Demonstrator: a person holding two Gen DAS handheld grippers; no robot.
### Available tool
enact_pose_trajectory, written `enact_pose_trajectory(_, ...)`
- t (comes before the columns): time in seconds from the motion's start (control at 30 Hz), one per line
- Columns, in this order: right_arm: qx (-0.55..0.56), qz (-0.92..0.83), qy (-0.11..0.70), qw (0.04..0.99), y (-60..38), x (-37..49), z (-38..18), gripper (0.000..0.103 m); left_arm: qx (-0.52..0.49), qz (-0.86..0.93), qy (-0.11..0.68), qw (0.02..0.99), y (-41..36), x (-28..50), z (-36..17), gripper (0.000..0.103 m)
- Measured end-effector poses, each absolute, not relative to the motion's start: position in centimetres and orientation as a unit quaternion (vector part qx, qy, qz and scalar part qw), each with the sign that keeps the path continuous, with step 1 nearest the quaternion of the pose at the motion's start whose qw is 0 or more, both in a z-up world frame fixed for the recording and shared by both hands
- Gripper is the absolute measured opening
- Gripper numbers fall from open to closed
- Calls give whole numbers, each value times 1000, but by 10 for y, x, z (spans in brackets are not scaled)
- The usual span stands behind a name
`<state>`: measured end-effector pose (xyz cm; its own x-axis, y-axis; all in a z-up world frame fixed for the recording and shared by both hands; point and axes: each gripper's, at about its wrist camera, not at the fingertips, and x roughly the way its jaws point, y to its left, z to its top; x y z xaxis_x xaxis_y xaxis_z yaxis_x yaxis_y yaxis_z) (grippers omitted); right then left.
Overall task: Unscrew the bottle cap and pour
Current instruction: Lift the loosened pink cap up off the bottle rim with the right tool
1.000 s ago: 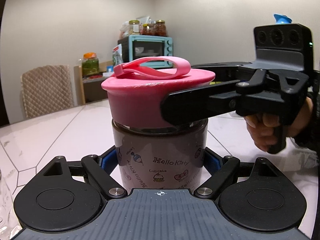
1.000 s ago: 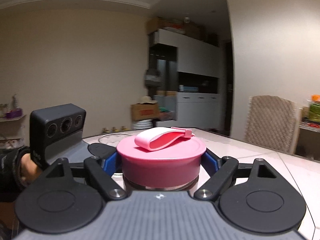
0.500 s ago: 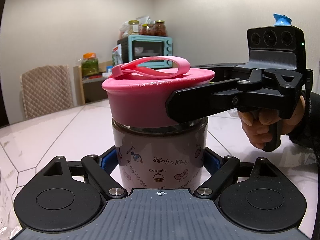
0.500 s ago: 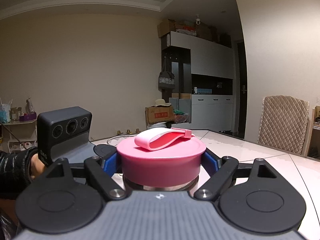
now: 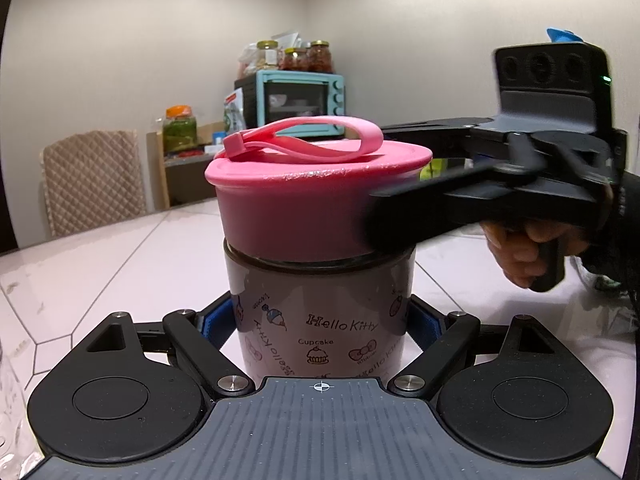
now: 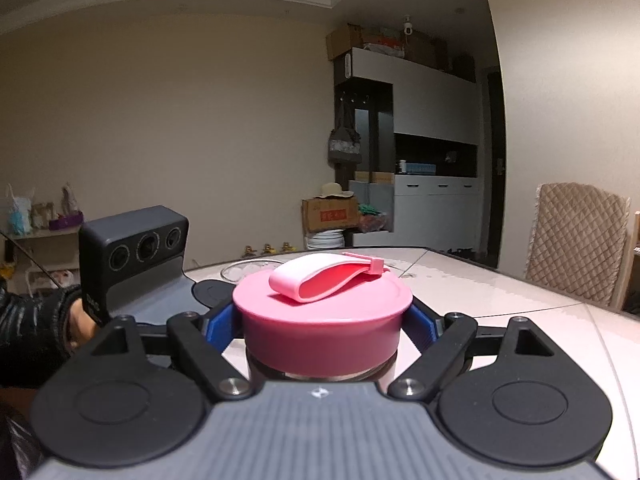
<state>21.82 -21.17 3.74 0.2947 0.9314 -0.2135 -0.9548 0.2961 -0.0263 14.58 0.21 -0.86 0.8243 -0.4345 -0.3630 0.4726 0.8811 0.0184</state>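
L gripper clamped on lower body of Hello Kitty bottle, R gripper clamped on pink cap w/ strap loop, cap seated on bottle, bottle upright on white table, teal toaster oven behind.

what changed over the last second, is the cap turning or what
The right gripper, shut on the pink cap, has swung round the bottle: its view has panned across the room, and the strap has turned with it. The left gripper still clamps the bottle, which has not moved.
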Motion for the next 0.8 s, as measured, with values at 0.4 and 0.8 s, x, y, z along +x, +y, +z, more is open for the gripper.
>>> enact_pose_trajectory(0.4, -66, 386, 62, 918, -185, 140, 35, 103, 56, -238, 177, 954, 8, 151, -10, 90)
enact_pose_trajectory(0.8, -31, 323, 81, 942, -155, 141, 25, 102, 57, -237, 176, 954, 7, 149, -12, 90)
